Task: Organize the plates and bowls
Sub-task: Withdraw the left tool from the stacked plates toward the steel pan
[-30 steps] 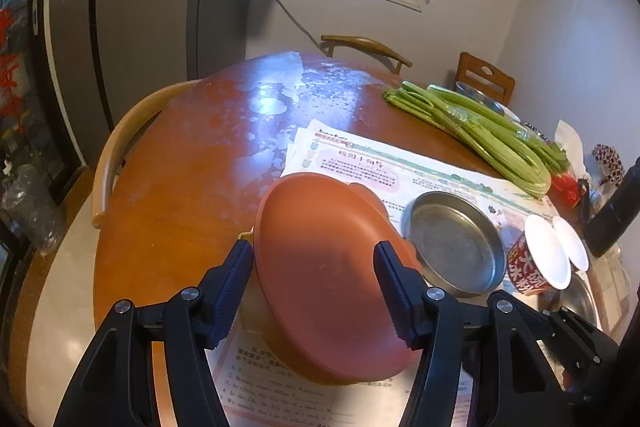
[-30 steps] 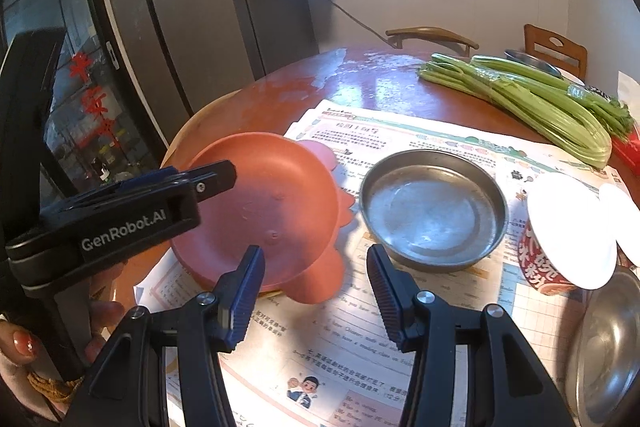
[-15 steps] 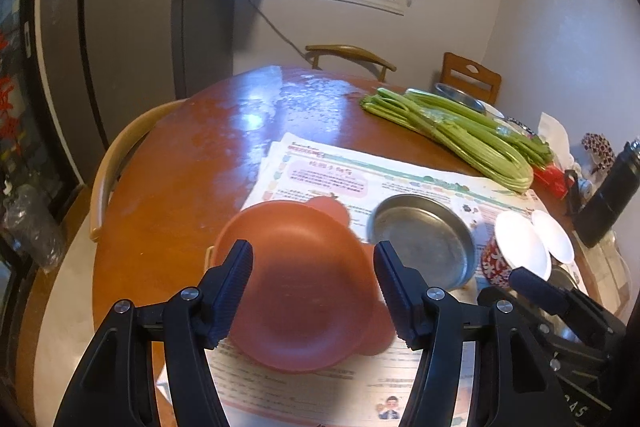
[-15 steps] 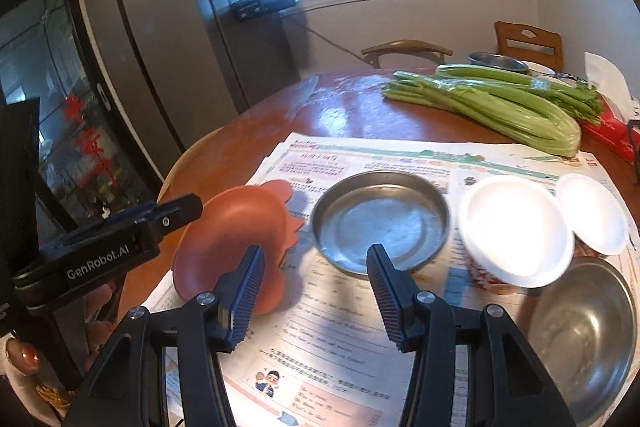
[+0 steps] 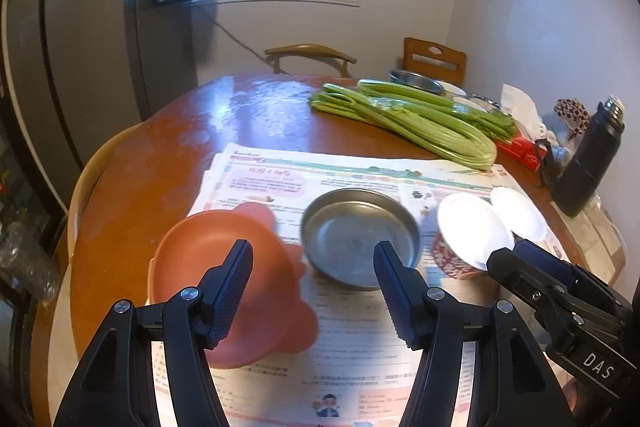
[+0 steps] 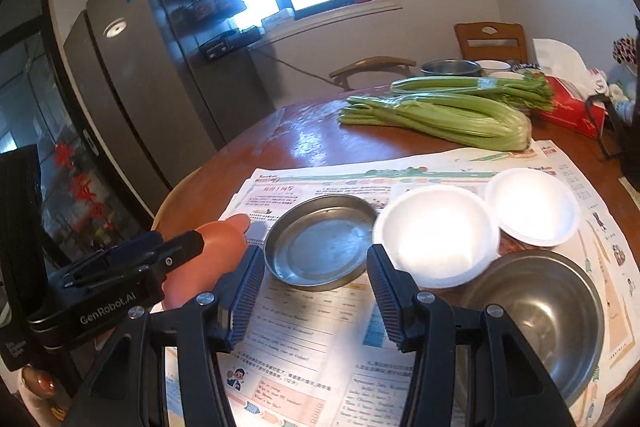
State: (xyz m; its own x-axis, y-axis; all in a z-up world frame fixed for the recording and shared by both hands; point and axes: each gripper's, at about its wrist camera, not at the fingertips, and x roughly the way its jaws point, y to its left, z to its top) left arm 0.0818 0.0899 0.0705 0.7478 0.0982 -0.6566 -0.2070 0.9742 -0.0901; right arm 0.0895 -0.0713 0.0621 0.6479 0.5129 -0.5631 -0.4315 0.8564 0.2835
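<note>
An orange plate [image 5: 224, 279] lies on the newspaper at the left, a little blurred; in the right wrist view the orange plate [image 6: 224, 243] is partly hidden behind the other gripper. Right of it sits a shallow steel plate [image 5: 360, 239] [image 6: 316, 227]. Further right stand two white foam bowls [image 6: 436, 235] [image 6: 532, 207] and a deeper steel bowl [image 6: 536, 315]. My left gripper [image 5: 312, 247] hangs open above the near edge of the orange plate, holding nothing. My right gripper [image 6: 314, 253] is open too, in front of the steel plate, with nothing between its fingers.
Celery bundles [image 5: 420, 119] lie across the far side of the round wooden table [image 5: 160, 155]. A black bottle [image 5: 588, 159] and a red packet stand at the right edge. Wooden chairs ring the table, and a tall fridge stands at the left.
Both grippers have drawn back and up from the dishes. The orange plate, which filled the gap of the left gripper, now looks smaller and lies further off to the left.
</note>
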